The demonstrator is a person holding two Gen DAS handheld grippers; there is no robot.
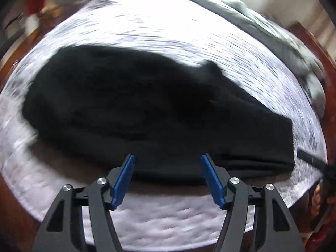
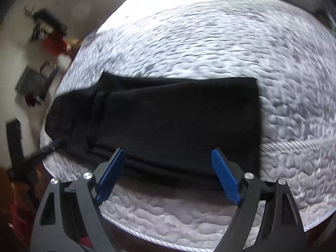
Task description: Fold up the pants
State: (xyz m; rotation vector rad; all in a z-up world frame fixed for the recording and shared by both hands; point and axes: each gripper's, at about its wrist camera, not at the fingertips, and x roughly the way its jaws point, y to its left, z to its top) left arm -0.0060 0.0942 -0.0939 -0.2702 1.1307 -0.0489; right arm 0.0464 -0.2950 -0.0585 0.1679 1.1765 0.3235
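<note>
Black pants [image 1: 147, 109] lie folded into a long flat band on a white quilted mattress [image 1: 168, 31]. In the right wrist view the same pants [image 2: 178, 121] show a straight folded end on the right and layered edges along the near side. My left gripper [image 1: 168, 156] hovers over the near edge of the pants, jaws apart, with nothing pressed between the blue pads [image 1: 124, 180]. My right gripper [image 2: 168, 150] also hangs open over the near edge, its pads [image 2: 226, 178] clear of the cloth. The pictures are blurred by motion.
A grey blanket [image 1: 241, 10] is bunched along the mattress's far edge. Dark wood [image 1: 315, 48] borders the mattress [image 2: 189, 42]. A black gripper finger [image 2: 52, 145] shows at the left end of the pants. Shelves and a red item [image 2: 54, 42] stand by the left wall.
</note>
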